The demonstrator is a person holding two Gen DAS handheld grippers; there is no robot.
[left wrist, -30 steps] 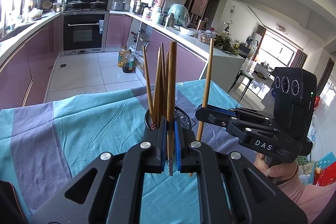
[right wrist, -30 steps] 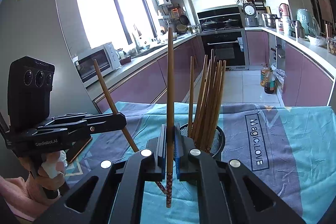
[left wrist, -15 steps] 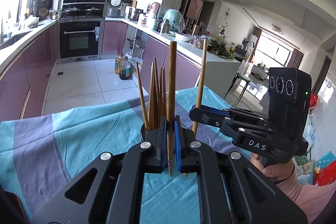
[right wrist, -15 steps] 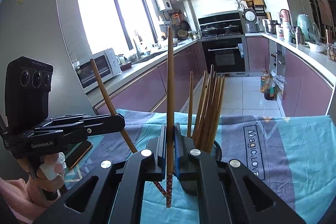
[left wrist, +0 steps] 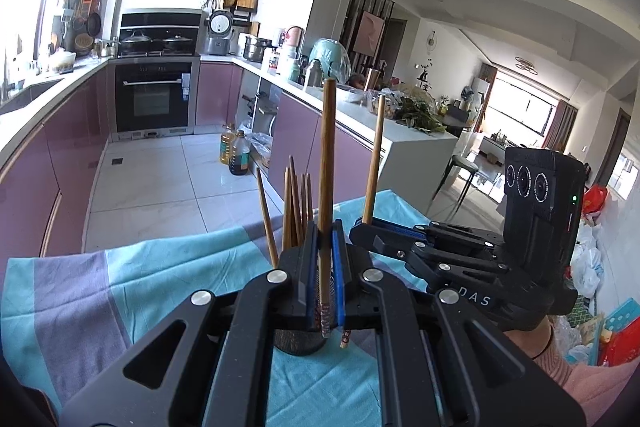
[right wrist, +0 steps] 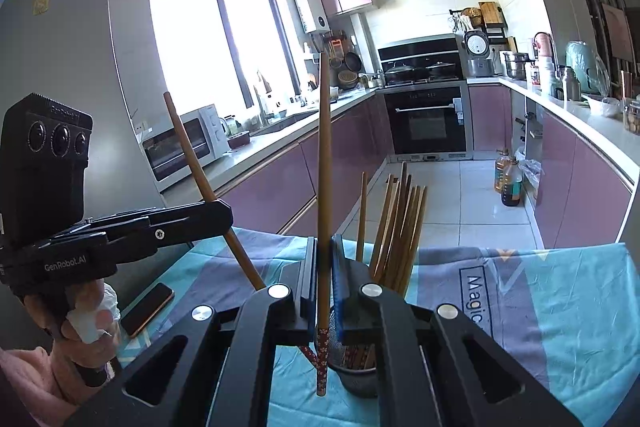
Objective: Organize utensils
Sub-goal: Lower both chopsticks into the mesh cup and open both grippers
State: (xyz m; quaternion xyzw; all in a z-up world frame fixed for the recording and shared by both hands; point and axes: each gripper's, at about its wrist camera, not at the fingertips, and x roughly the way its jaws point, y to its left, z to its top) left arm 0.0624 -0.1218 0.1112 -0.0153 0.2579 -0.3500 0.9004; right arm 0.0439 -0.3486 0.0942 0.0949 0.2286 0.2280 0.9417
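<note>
Printed "DAS" on the right gripper [left wrist: 362,227], "GenRobot.AI" on the left gripper [right wrist: 224,217], "Magic" on the cloth [right wrist: 560,291]. Clamped between the left gripper's blue pads [left wrist: 338,267]: one chopstick [left wrist: 326,187], upright, patterned tip down, plain end up. Pinched in the right gripper: a second chopstick [right wrist: 324,187], also near vertical, patterned tip down. Seen from the right wrist, the left one's stick leaning up to the left. Both held above the cloth, close by the dark mesh holder [right wrist: 358,379] with more chopsticks [right wrist: 400,227] standing in it. Phone [right wrist: 148,307] flat on the cloth.
</note>
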